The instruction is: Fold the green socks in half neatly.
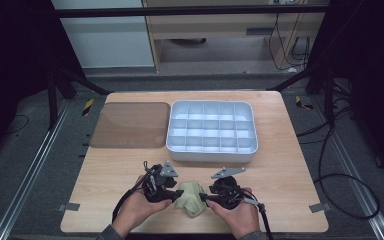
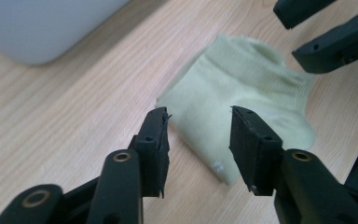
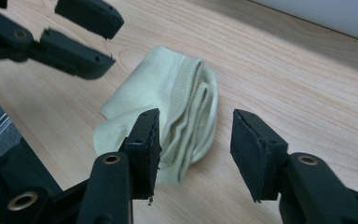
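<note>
Pale-green sock (image 1: 191, 198) btwn hand-held grippers

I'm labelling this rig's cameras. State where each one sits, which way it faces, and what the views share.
High view: above the person's side, facing forward and down on the table, divided tray and brown lid; both hands and claws enter below.
Left gripper view: rides the left claw, facing the pale green sock.
Right gripper view: rides the right claw, facing the sock's folded edge.
Shared: the sock; each gripper view also shows the other claw.
</note>
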Available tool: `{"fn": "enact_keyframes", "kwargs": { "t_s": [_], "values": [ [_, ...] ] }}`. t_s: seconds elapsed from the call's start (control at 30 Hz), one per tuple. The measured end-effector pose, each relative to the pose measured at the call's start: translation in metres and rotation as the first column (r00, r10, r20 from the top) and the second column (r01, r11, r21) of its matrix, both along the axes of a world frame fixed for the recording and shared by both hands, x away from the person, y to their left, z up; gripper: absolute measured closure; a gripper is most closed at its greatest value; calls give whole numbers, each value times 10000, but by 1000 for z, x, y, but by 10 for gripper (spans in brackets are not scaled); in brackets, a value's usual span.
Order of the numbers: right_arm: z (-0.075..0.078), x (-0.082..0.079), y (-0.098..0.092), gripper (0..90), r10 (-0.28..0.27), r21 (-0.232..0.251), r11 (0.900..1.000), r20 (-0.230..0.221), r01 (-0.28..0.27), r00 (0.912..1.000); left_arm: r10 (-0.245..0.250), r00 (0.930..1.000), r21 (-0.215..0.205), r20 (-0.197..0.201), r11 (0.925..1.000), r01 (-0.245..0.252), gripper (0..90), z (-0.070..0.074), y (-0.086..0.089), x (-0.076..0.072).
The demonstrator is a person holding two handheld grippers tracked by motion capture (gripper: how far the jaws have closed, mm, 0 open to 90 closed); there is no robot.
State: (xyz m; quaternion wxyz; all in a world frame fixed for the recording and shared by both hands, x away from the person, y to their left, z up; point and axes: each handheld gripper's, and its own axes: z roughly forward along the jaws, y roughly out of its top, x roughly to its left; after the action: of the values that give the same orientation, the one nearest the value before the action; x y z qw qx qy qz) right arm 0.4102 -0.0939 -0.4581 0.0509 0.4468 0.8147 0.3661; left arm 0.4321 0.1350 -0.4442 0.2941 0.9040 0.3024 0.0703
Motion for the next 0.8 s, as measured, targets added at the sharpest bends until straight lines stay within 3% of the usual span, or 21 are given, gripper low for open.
{"fn": "enact_keyframes", "kwargs": {
  "t_s": [0.27, 0.43, 0.8],
  "values": [
    [-8, 6, 16, 453, -84, -380, 9992, -36, 83, 10000, 41, 10000, -28, -51, 10000, -41, 532, -10, 3, -11],
    [-16, 10, 18, 460, -151, -670, 9977, -283, 131, 9995, -64, 9996, 210, -285, 9998, 70, 525, -19, 2, -14],
    [-23, 10, 17, 668, 207, -879, 9958, -576, -257, 9981, -336, 9974, 490, -642, 9981, 368, 568, -32, -8, -14]
  ]
}}
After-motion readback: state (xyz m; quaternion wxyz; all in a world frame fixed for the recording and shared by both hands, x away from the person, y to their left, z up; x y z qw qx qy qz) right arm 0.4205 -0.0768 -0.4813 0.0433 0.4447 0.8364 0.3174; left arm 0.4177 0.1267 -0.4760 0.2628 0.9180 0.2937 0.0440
